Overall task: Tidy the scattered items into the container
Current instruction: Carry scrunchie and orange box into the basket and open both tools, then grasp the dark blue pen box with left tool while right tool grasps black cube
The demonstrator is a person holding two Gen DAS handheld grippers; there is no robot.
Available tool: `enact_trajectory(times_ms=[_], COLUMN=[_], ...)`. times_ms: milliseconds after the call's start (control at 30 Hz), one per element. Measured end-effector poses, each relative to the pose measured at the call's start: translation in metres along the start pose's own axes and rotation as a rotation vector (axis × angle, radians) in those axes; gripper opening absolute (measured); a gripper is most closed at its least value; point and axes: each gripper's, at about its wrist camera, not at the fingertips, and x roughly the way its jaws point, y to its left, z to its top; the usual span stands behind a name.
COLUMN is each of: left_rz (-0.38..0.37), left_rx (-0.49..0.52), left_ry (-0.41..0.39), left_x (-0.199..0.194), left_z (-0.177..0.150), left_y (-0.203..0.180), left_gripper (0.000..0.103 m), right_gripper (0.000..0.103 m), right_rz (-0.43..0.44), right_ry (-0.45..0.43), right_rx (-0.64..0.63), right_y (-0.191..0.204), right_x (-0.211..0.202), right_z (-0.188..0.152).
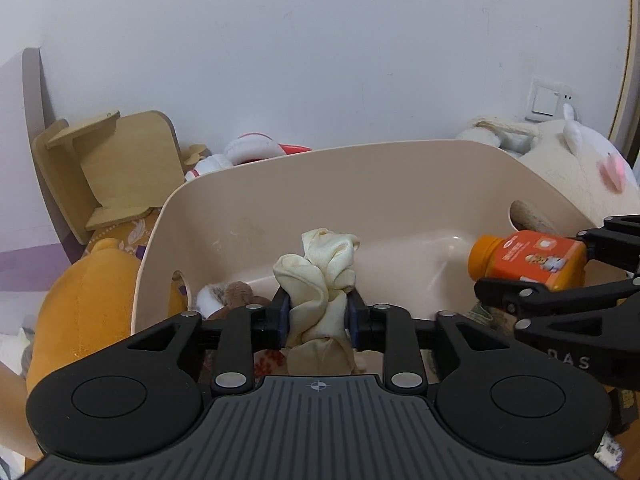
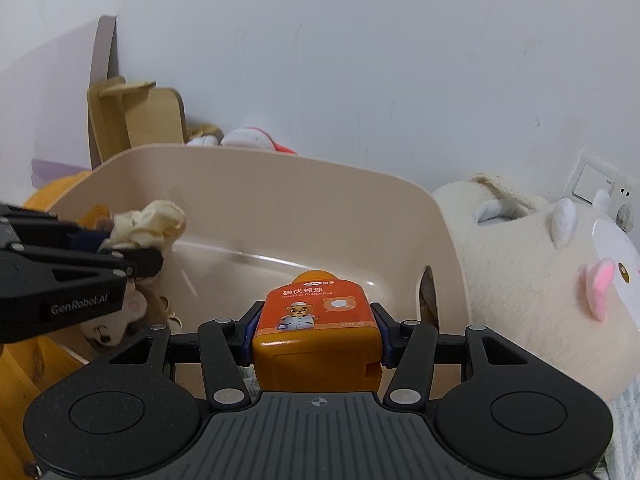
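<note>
Two grippers: both loaded and held over the beige container [image 1: 360, 184], each visible in the other's camera.
Left gripper [image 1: 318, 312]: fingers clamped on a cream scrunchie [image 1: 324, 276], bottom centre of the left wrist view; the fabric bulges above and below the pads. From the right wrist view it enters at the left edge [image 2: 132, 258], with the scrunchie [image 2: 152, 220] against the container's far-left wall.
Right gripper [image 2: 318, 330]: fingers pressed against both sides of an orange bottle [image 2: 316, 320], cap pointing away from the camera, bear label facing up. In the left wrist view it comes in from the right edge [image 1: 532, 276], the bottle [image 1: 528, 264] lying sideways with its cap toward frame centre.
Container: open tub [image 2: 280, 200] with oval handle holes in its side walls; a brown-and-white plush toy [image 1: 228, 298] lies inside at the lower left, partly hidden by the left gripper.
Surroundings: an orange plush [image 1: 84, 300] left of the container, a large cream plush [image 2: 540, 272] right of it, a red-and-white plush [image 1: 252, 150] behind the far rim, a wooden stand [image 1: 108, 168] at upper left against the white wall [image 1: 320, 40], and a wall switch [image 1: 548, 100] at right.
</note>
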Motion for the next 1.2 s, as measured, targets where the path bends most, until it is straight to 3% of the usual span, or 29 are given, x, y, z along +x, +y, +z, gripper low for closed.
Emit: enact_trajectory(times_ms=[33, 100, 133, 300, 700, 833, 1200], left_rz=[0.003, 0.017, 0.021, 0.051, 0.066, 0.045, 0.006], left_rx=[0.009, 0.024, 0.032, 0.049, -0.004, -0.025, -0.112], left_ry=[-0.002, -0.012, -0.021, -0.046, -0.075, -0.098, -0.09], left_x=[0.0, -0.003, -0.004, -0.012, -0.05, -0.076, -0.128], left_z=[-0.001, -0.005, -0.007, -0.011, -0.017, -0.022, -0.076], left_y=[-0.002, -0.004, -0.006, -0.007, 0.012, 0.016, 0.01], left_gripper=[0.043, 0.065, 0.067, 0.078, 0.082, 0.084, 0.086], right_gripper=[0.051, 0.051, 0.051, 0.072, 0.089, 0.103, 0.103], right_rz=[0.0, 0.008, 0.011, 0.009, -0.059, -0.06, -0.094], right_ry=[0.003, 0.004, 0.004, -0.016, -0.118, -0.18, -0.267], right_rx=[-0.001, 0.012, 0.016, 0.026, 0.019, 0.035, 0.094], right_y=[0.001, 0.0, 0.0, 0.0, -0.009, -0.012, -0.025], right_x=[0.001, 0.002, 0.001, -0.008, -0.06, -0.091, -0.159], right_z=[-0.001, -0.003, -0.003, -0.004, -0.009, -0.014, -0.067])
